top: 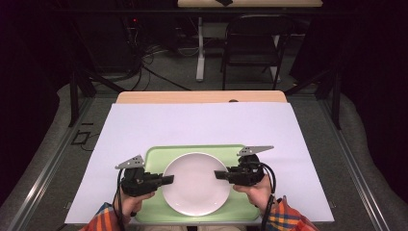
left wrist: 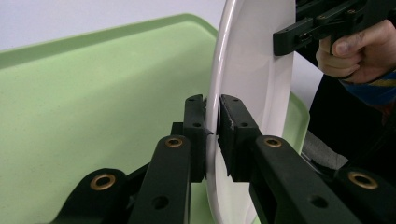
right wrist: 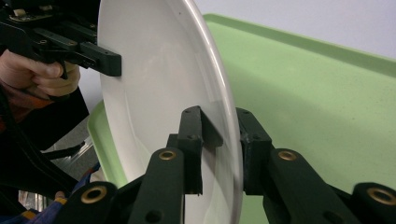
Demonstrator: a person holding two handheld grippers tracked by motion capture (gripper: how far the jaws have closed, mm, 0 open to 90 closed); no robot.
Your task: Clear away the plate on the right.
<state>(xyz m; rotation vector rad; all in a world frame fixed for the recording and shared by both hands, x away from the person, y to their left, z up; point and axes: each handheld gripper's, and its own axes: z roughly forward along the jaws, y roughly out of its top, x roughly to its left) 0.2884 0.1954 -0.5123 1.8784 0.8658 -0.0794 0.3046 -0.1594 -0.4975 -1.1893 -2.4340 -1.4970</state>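
1. In the high view, a white plate point(top: 195, 184) is seen lying on a green tray point(top: 159, 155) on a white sheet-covered table point(top: 202, 122), near the table's front edge.
2. In the left gripper view, the left gripper point(left wrist: 212, 135) is shown pinched tight on the plate's point(left wrist: 252, 70) rim, pads on both faces.
3. In the right gripper view, the right gripper point(right wrist: 219, 140) is seen straddling the opposite rim; a narrow gap is visible beside 1 pad, so a firm grip cannot be confirmed.
4. Bare white sheet is left behind and beside the tray.
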